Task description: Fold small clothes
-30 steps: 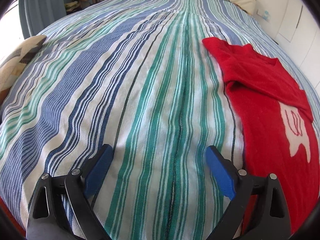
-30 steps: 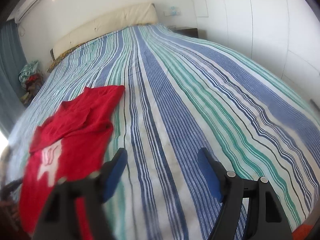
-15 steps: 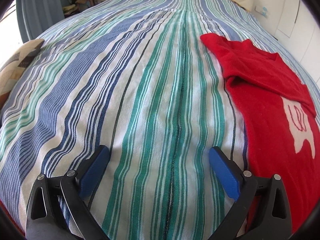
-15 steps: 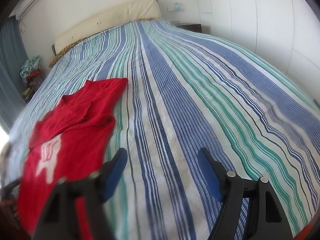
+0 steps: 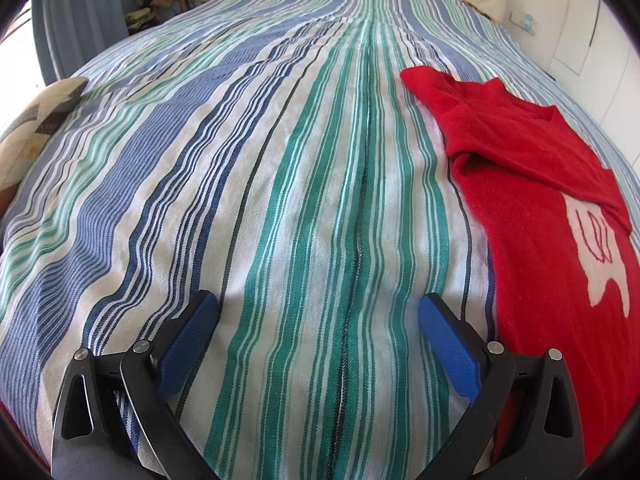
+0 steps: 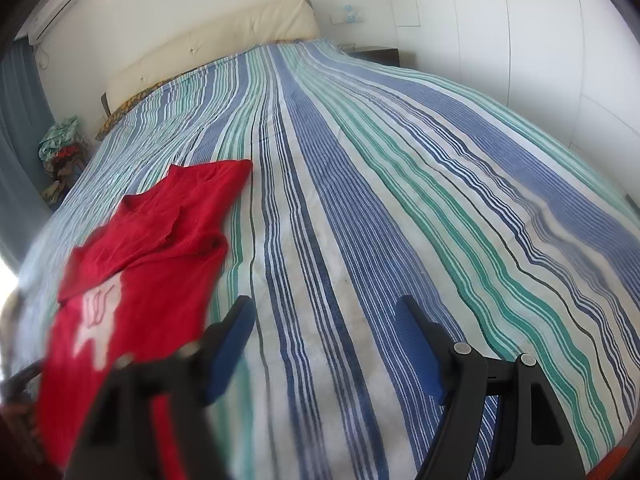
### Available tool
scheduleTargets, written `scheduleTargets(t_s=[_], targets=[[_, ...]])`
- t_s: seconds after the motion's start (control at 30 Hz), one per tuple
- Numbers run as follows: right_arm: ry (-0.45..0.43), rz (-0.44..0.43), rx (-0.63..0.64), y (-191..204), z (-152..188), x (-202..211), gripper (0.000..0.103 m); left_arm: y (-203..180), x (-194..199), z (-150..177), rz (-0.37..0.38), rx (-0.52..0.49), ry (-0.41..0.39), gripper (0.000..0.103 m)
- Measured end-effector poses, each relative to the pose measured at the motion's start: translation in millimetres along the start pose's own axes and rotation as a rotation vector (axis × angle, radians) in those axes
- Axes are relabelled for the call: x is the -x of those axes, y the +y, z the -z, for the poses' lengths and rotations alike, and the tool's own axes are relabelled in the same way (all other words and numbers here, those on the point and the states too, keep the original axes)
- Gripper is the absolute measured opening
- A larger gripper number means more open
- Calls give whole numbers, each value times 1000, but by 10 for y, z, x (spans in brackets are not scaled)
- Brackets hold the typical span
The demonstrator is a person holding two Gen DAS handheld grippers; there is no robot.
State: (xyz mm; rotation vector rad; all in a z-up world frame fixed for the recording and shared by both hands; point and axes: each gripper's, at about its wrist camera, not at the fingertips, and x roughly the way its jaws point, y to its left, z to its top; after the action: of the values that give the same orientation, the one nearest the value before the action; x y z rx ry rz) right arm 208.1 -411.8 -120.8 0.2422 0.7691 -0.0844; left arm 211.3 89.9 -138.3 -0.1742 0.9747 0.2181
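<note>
Striped bedspread (image 5: 280, 200); cream headboard (image 6: 224, 46); patterned pillow (image 5: 36, 128) at left edge.

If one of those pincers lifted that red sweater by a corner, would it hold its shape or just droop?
The red sweater would probably droop: it is soft knit, and one sleeve already lies folded over in a loose crease. It looks light. The fuzzy surface likely grips the striped bedspread, so pushing would bunch it.

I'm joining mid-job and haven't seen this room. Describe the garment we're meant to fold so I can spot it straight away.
A big bed takes up the room, spread with a blue, green and white striped bedspread. The red top lies flat on it near the foot, between the two open grippers, with neither touching it. It is the only plain red thing on the stripes, with a white patch on its front.
</note>
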Motion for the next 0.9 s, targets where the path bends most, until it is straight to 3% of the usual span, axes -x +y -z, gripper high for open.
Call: scheduleTargets(t_s=[0.9], targets=[[-12, 6, -15, -58, -3, 74, 72, 2, -8, -6, 8, 4, 8, 101]])
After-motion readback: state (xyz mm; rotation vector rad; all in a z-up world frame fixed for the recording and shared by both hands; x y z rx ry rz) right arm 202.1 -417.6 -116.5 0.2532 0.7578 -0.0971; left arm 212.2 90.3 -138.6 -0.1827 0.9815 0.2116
